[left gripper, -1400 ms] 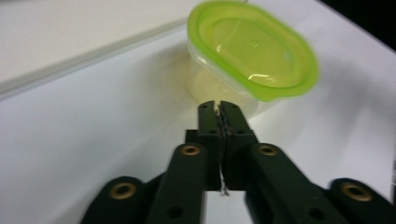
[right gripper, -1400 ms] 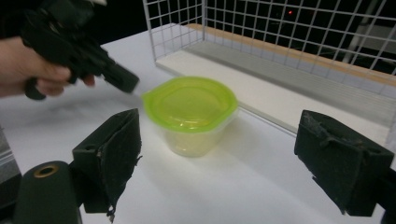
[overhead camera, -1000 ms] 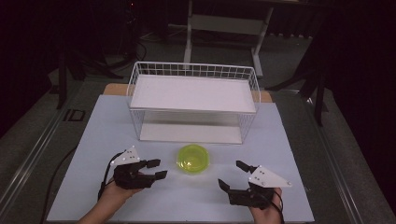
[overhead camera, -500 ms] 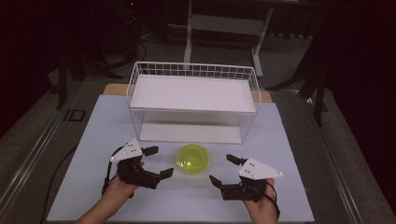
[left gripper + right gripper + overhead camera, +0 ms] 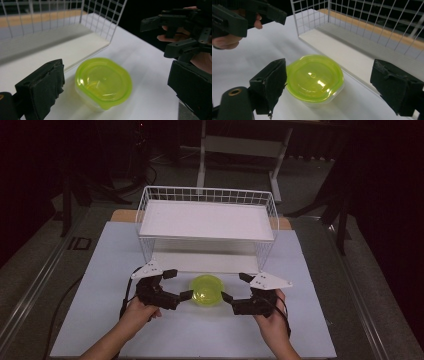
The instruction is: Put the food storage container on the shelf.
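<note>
Just wide-open left hand-held gripper [image 5: 181, 283], empty, beside lidded container [image 5: 206, 290].

Lime green against white and black
A see-through container [image 5: 206, 291] with a lime-green lid sits on a pale white surface [image 5: 100, 265]; the wire basket [image 5: 207, 220] is white, its grid squared; both grippers' fingers [image 5: 42, 87] are matte black

The high view looks forward and down over the desk [image 5: 100, 270], while both tool-mounted views sit close and low, facing each other across the shared green-lidded container [image 5: 103, 82].
</note>
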